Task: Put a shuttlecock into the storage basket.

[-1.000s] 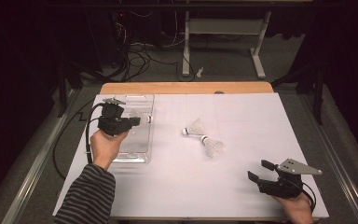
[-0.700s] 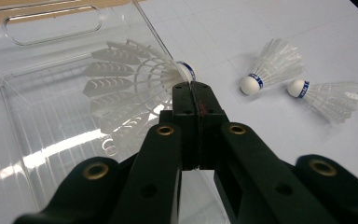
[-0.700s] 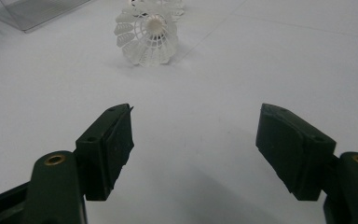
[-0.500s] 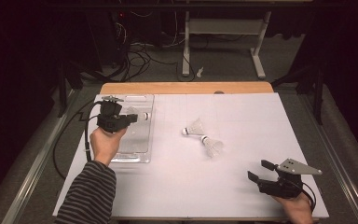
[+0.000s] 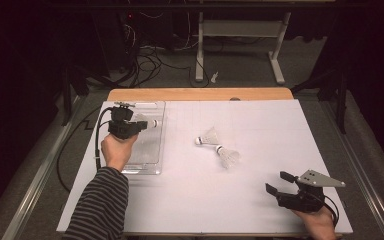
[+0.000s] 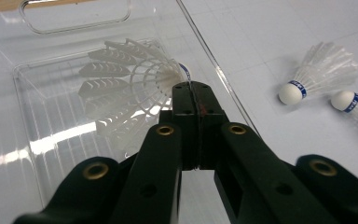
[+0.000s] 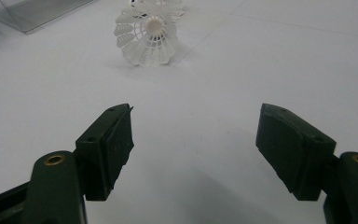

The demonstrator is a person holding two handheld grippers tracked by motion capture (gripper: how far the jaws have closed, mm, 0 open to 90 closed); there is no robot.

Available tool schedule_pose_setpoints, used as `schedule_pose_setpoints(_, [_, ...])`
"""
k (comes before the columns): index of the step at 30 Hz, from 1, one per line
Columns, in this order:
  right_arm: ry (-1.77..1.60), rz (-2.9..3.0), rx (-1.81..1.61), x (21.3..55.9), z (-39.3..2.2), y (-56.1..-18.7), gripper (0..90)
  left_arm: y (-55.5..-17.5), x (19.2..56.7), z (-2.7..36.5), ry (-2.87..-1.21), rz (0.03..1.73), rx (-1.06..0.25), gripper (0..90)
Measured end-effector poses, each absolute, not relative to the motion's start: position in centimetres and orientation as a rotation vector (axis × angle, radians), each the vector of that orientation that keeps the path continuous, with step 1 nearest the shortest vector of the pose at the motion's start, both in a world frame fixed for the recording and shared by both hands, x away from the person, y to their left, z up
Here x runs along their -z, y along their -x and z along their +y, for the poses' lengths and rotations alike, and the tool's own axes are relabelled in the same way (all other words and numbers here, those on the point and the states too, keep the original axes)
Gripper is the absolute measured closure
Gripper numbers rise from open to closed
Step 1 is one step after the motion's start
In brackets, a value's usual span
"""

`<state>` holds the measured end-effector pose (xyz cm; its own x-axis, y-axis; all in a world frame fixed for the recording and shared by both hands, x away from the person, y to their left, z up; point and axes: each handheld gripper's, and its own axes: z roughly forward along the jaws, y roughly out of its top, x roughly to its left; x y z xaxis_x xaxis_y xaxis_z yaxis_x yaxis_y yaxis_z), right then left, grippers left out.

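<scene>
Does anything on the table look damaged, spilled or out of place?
Nothing stands out. Two white feathered shuttlecocks lie on their sides on the white table sheet, intact. The left hand-held gripper holds a third white shuttlecock over the clear plastic tray.

A rectangular table with a pale wooden top (image 5: pixel 195 94) carries a large white paper sheet (image 5: pixel 260 125) that covers nearly all of it, leaving a wooden strip bare along the far edge. On the sheet, left of the frame's centre, lies a clear plastic rectangular tray (image 5: pixel 152 155). Near the middle lie two white feathered shuttlecocks with blue-banded cork tips (image 5: pixel 209 137) (image 5: pixel 228 156), just beside each other.
</scene>
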<state>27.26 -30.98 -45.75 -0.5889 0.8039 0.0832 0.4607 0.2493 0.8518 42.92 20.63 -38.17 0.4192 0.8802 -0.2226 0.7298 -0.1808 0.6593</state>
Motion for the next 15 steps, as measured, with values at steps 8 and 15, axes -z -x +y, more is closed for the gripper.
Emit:
schedule_pose_setpoints(8, [-1.161, 2.159, -1.275, 45.8, -31.0, -27.3, 27.7, -43.9, 39.1, 20.5, -1.947, 1.403, -0.255, 89.3])
schedule_pose_setpoints(15, [-1.158, 2.161, -1.275, 45.8, -31.0, -27.3, 27.7, -44.5, 39.8, 20.0, -1.962, 1.419, -0.242, 89.2])
